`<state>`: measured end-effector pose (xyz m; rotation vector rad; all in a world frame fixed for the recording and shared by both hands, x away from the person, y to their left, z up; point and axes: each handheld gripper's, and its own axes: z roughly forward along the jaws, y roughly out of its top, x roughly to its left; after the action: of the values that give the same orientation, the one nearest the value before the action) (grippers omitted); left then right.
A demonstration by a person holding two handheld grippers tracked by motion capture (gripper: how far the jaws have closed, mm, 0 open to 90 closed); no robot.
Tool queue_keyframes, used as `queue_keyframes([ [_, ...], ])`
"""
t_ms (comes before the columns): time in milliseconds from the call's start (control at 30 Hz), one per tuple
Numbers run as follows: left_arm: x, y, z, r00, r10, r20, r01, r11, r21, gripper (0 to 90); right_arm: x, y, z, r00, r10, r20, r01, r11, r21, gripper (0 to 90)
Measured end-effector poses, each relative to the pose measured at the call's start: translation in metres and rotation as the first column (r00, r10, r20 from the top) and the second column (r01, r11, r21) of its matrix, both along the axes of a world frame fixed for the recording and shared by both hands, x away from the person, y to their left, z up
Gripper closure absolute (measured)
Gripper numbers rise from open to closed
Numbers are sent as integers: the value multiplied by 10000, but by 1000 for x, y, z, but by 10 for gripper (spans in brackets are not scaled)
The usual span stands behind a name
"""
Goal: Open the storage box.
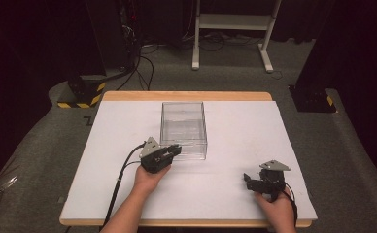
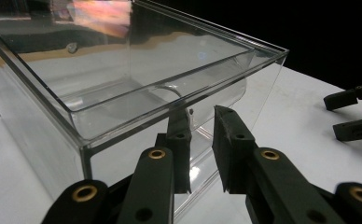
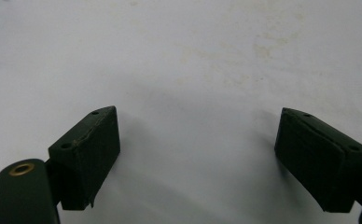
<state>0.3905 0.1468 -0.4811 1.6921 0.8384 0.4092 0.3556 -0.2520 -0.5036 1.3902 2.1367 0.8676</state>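
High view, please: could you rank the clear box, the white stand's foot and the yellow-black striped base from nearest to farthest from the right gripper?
From the right gripper:
1. Clear box, mid-table, up-left.
2. White stand's foot, on the floor beyond the table's far edge.
3. Yellow-black striped base, on the floor off the far-left corner.

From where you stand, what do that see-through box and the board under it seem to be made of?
The clear box looks like hard acrylic or similar plastic, glossy: you see straight through its walls, and its edges catch reflections. The tabletop seems to be a matte white sheet, faintly stained, over light wood showing along its edge. The left gripper has one jaw on each side of the box's wall.
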Motion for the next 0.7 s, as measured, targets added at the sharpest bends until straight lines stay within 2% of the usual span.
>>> queue_keyframes([
  [700,-12,3,-2,9998,-157,144,159,9998,-140,797,0,0,0,10000,5,7,-5,10000,-2,144],
])
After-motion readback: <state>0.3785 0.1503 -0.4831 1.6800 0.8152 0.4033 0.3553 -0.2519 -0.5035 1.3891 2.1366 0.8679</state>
